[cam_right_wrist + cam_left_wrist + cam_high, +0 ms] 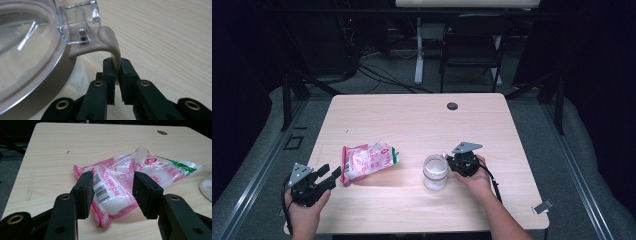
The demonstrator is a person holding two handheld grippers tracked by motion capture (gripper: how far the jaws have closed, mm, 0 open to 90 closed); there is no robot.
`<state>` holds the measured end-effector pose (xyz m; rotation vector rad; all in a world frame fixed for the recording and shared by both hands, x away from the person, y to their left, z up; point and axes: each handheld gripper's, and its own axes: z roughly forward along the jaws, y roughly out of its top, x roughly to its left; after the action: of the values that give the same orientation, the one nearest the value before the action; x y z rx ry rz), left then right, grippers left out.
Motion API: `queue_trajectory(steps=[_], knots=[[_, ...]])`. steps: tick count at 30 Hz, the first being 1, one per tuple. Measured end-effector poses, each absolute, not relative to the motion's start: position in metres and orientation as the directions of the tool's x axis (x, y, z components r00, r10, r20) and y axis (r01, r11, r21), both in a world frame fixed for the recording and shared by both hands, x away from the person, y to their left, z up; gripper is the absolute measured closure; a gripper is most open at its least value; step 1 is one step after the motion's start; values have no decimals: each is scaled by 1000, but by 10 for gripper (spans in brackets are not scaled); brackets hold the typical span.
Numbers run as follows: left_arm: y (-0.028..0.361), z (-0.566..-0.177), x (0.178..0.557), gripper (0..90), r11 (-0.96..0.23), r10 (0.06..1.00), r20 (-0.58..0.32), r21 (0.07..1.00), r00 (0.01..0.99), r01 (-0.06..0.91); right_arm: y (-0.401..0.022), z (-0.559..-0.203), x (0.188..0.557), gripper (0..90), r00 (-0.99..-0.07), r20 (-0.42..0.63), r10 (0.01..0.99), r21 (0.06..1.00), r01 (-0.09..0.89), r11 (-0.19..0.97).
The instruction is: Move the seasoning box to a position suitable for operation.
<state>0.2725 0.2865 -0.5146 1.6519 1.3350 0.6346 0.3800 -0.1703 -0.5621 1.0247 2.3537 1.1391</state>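
A pink and white plastic bag point(368, 161) of white grains lies flat on the wooden table point(412, 115), left of centre. My left gripper point(331, 176) is open at the bag's left end. In the left gripper view the barcode end of the bag point(120, 177) shows past its open jaws point(112, 185), and the pads do not press on it. A clear jar point(435, 171) with a clear lid point(25, 50) stands to the right. My right gripper point(448, 159) is beside it, shut point(116, 68) on the lid's beige latch tab point(110, 40).
A round cable hole point(452, 106) sits near the table's far edge. A small grey clip point(543, 206) hangs at the near right corner. A dark chair point(472, 45) and a white desk leg point(418, 55) stand beyond the table, with cables on the floor.
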Motion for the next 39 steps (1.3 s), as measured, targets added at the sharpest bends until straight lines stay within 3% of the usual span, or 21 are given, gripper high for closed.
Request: queue_trajectory(steps=[19,24,32,39], knots=[[231,-509,302,536,-123,873,-121,883,473,453,-178,-551,329,840,-606,-44,794,736,518,436],[211,-508,312,574,-131,833,-161,872,529,471,-182,-549,311,818,-605,4,796,728,547,413],[185,-507,321,635,-198,797,-126,869,591,454,-193,-541,294,744,-629,1,777,737,526,425],[175,-505,319,743,-207,772,-150,859,617,467,-201,-509,281,730,-626,25,780,801,479,359]])
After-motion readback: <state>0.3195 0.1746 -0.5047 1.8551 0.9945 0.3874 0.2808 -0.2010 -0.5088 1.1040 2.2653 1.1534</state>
